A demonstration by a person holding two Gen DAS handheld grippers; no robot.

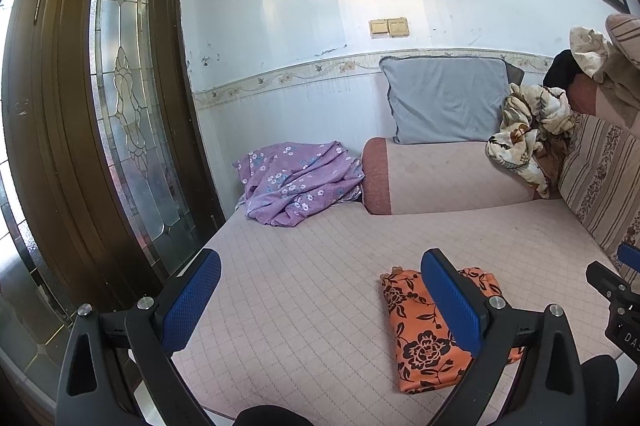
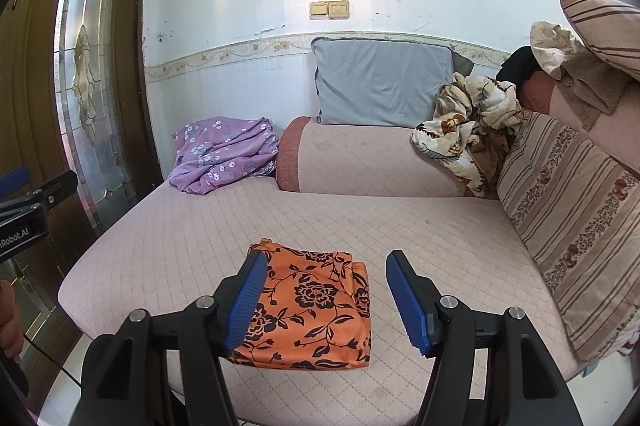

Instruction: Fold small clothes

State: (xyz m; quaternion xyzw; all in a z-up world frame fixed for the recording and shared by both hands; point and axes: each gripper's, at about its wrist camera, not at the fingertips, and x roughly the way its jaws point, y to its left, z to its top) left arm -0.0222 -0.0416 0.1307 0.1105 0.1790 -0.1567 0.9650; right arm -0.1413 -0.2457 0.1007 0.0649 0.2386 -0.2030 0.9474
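Note:
An orange cloth with black flowers [image 2: 316, 310] lies folded into a compact rectangle near the front edge of the pink quilted sofa seat [image 2: 360, 222]. It also shows in the left wrist view [image 1: 424, 338], partly behind the right finger. My left gripper [image 1: 320, 302] is open and empty, held above the seat to the left of the cloth. My right gripper [image 2: 326, 306] is open and empty, hovering over the cloth with its left pad [image 2: 246, 302] in front of the cloth's left edge.
A crumpled purple flowered garment [image 2: 224, 153] lies at the seat's back left corner. A cream and brown garment [image 2: 468, 133] is heaped at the back right. A grey pillow [image 2: 380, 81], a pink bolster [image 2: 372, 161] and a striped cushion [image 2: 572, 226] line the back and right. A dark glazed door [image 1: 120, 113] stands at left.

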